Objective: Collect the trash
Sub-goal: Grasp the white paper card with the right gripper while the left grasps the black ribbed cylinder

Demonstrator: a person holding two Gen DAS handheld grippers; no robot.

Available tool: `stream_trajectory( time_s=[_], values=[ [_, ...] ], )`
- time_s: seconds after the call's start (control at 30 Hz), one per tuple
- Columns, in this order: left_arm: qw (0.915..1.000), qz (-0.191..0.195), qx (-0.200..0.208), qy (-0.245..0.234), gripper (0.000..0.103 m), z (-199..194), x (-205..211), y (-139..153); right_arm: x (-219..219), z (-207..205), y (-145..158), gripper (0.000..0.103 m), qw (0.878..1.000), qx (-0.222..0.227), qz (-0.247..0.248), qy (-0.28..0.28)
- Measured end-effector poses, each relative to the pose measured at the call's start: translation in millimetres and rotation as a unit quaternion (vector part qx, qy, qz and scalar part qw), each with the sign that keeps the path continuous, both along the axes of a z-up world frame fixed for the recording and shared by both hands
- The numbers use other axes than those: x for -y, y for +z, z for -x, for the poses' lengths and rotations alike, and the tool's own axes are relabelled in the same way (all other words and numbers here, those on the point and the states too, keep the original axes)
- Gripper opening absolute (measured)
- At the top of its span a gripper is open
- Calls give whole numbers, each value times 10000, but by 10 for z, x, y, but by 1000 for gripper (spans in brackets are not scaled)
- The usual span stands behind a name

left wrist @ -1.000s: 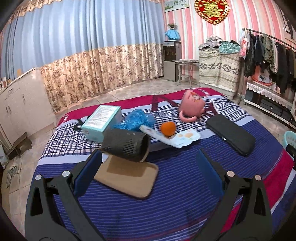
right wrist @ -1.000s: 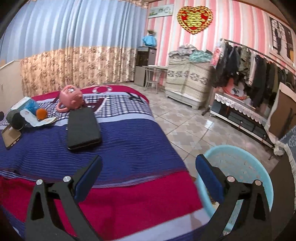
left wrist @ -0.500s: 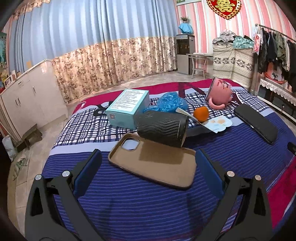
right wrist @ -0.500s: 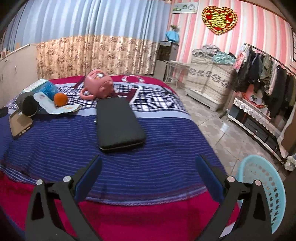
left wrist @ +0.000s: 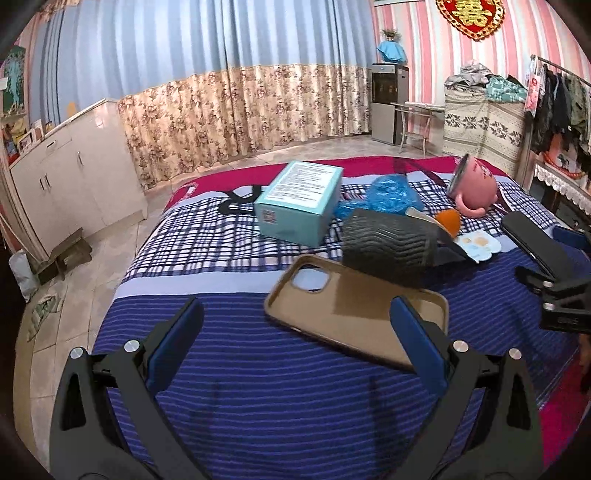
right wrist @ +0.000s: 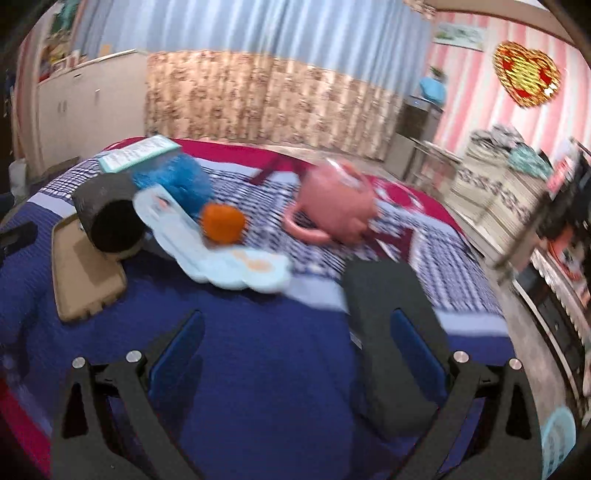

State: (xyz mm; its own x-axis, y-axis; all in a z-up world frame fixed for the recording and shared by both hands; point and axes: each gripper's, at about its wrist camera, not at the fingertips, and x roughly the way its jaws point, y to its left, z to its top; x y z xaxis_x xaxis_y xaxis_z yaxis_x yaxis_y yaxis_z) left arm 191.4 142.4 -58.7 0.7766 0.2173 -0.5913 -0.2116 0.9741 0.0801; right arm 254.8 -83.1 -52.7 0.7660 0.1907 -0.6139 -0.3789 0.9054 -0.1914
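Both grippers are closing on the bed; left gripper (left wrist: 295, 332), jaws spread, is hovering over the tan rounded phone case (left wrist: 354, 317), ribbed black cylinder (left wrist: 388, 243) at one o'clock; right gripper (right wrist: 295, 332), jaws spread, is nearing the orange (right wrist: 222, 223).

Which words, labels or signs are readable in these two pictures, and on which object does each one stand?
"囍" in gold: red heart ornament on the striped wall, readable in the left wrist view only.
Printed paragraphs on top of the teal box: too small to read.
Square code label on the box end: not readable.
Framed picture on the wall: blurred.
Nothing else shows text.
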Motion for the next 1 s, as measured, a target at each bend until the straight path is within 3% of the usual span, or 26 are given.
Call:
stream_trajectory(
  time_s=[0.1,0.17,0.3,0.43,0.63,0.73,0.9,0.97,1.0],
  values=[
    [10000,2,18,33,97,-9,-69,24,-260,-126,-39,95,9995,-184,-30,261],
    [10000,51,21,32,97,-16,-100,31,-412,-187,-61,80,9991,-212,44,366],
    [9998,152,44,-90,97,-58,-79,58,-623,-306,-121,30,9954,-539,114,788],
    [9986,296,56,-431,97,-196,61,86,-511,-283,21,10,9946,-537,-211,861],
    [9950,181,20,-985,97,-522,360,60,-4,-146,353,3,9946,-443,-780,531],
    [9946,-10,-132,-1032,97,-714,419,-12,277,-26,462,3,9947,-381,-903,295],
    [9920,81,-449,-1177,97,-926,398,-152,679,123,501,3,9934,-396,-1080,14],
    [9915,194,-501,-1185,92,-950,378,-189,795,189,504,3,9927,-387,-1137,-63],
    [9904,279,-522,-1248,76,-944,374,-192,865,234,506,3,9921,-383,-1189,-122]
  ],
)
